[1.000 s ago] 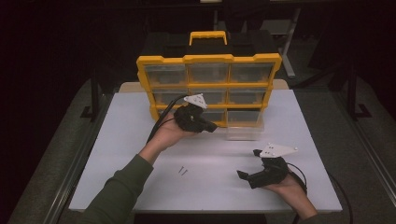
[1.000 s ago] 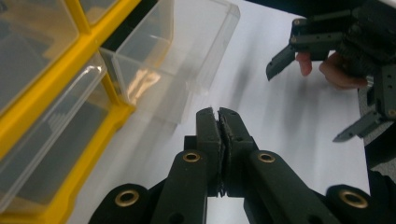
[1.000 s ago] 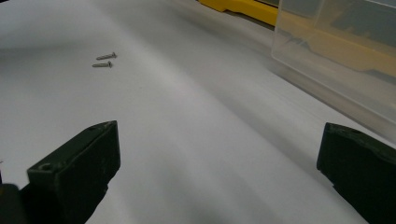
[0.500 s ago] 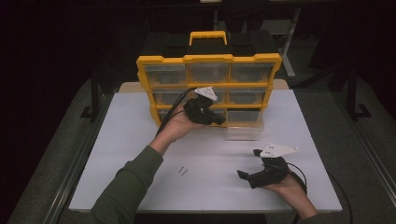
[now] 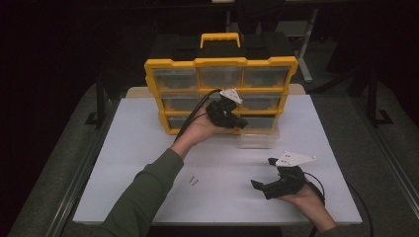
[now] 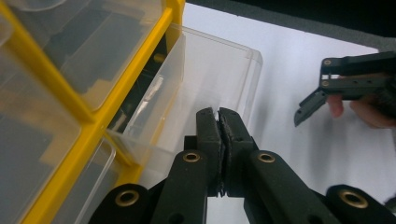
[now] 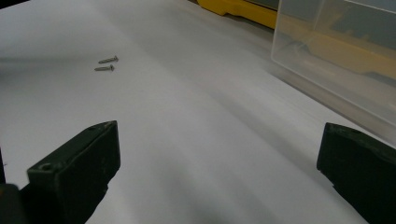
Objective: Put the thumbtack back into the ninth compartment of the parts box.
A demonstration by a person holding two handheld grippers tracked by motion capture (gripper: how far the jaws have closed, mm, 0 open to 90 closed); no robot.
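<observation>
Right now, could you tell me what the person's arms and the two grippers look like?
Both grippers, left gripper and right gripper, are black with two jaws, brass-coloured pivots, a pale three-cornered plate on top and a trailing black cable. The left arm wears an olive-green sleeve.

drawer: clear plastic rectangular drawer (image 5: pixel 258 134), see-through walls
state: pulled most of the way out, nothing visible inside it
pose: level, open top up
place: bottom row, right compartment of the yellow-framed plastic drawer cabinet (image 5: pixel 220 63); front end juts out over the white table (image 5: pixel 148 148)
</observation>
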